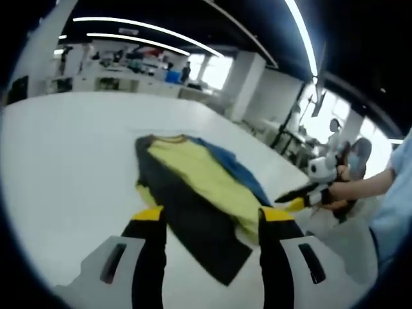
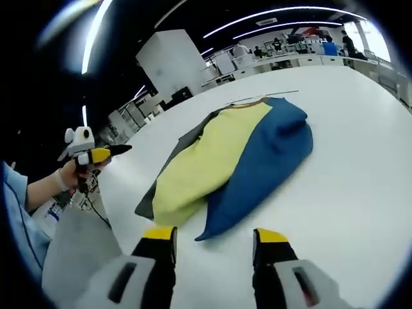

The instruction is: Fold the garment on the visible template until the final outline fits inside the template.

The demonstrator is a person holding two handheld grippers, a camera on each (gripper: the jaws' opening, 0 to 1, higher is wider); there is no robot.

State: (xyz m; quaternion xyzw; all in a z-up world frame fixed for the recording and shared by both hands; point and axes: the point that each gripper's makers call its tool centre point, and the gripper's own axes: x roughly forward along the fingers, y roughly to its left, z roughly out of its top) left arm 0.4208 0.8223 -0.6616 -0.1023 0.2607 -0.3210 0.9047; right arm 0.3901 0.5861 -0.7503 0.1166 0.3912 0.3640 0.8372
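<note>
In the left gripper view, the left gripper [image 1: 212, 222] rises from six o'clock with its two black, yellow-tipped jaws spread apart and nothing between them. Just beyond the tips, at the centre of the view, lies the partly folded garment of yellow, dark grey and blue cloth [image 1: 196, 193], flat on the broad white table [image 1: 64, 148]. Its yellow middle panel runs from eleven o'clock toward four o'clock, with the dark grey part on the nine o'clock side and a blue strip along the two o'clock edge. The near dark grey corner reaches down between the jaws. At three o'clock the right gripper [image 1: 290, 196] comes into this view, held in a person's hand [image 1: 341, 190] with a pale blue sleeve [image 1: 393, 206] behind it; whether its jaws are apart or together cannot be told here.

In the right gripper view, the right gripper [image 2: 214, 239] also stands at six o'clock with its jaws spread and empty. The garment [image 2: 238, 158] lies beyond them toward twelve o'clock, blue on the three o'clock side, yellow in the middle, dark grey at the nine o'clock edge. No template outline can be made out on the table [image 2: 360, 180]. At nine o'clock the left gripper [image 2: 119, 149] hangs above the table edge, well apart from the garment.
</note>
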